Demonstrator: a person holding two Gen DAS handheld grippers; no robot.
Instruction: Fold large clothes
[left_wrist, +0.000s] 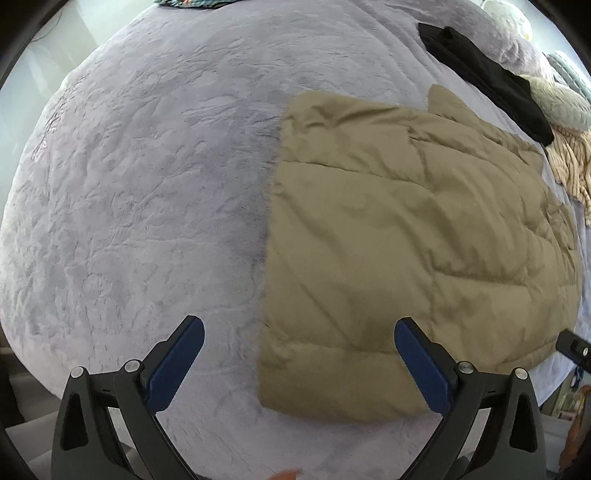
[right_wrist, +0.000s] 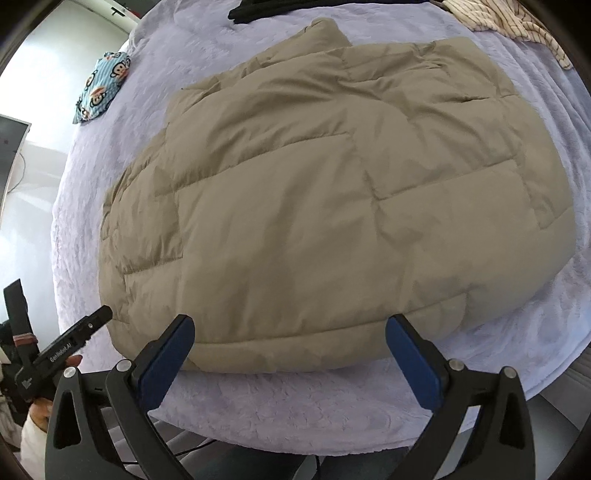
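Hovering with jaws apart and empty, both grippers, left gripper (left_wrist: 299, 345) and right gripper (right_wrist: 290, 341), faced the folded jacket (right_wrist: 325, 206) near the bed (right_wrist: 295, 402) edge; the next fold likely needed its near hem gripped.

lavender plush blanket (left_wrist: 129, 184), black garment (left_wrist: 487, 77), striped cream cloth (right_wrist: 509, 22), blue monkey-print fabric (right_wrist: 99, 86), grey-green pillow (left_wrist: 565, 103)

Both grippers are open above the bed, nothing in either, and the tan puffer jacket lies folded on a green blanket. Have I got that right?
Not quite: the blanket is pale lavender, not green, as the right wrist view shows. The rest holds: the tan puffer jacket lies folded on it, and the left gripper and right gripper are both open with nothing between their pads.
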